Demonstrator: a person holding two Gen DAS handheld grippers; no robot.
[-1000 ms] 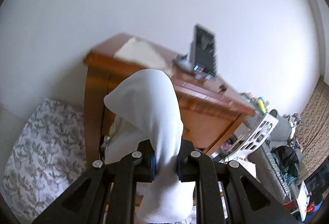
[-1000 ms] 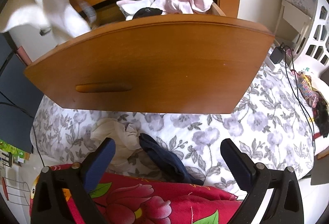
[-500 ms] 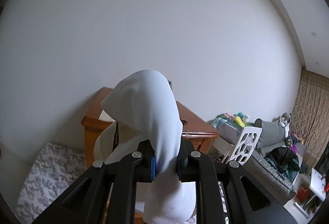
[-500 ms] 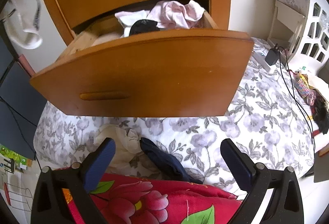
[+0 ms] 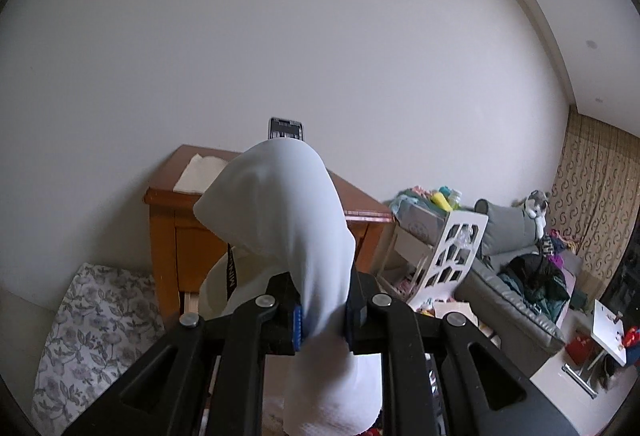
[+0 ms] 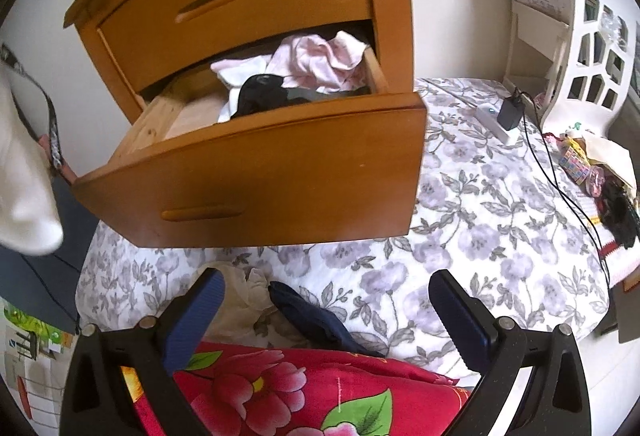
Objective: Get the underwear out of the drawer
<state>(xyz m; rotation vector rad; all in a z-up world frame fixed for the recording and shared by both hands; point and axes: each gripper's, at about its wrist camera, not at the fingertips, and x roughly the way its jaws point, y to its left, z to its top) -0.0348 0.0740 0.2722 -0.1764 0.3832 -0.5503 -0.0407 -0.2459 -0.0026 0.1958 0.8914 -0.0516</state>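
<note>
A: Between the left claw (image 5: 323, 320) pads: one white underwear (image 5: 288, 220), soft, light, limp, pinched mid-fold, clear of the drawer (image 6: 256, 172).

B: Right claw (image 6: 326, 310): wide, empty (more garments remain inside).

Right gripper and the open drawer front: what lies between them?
In the right wrist view, the floral quilt lies between the right gripper and the drawer, with a cream garment and a navy garment on it.
</note>
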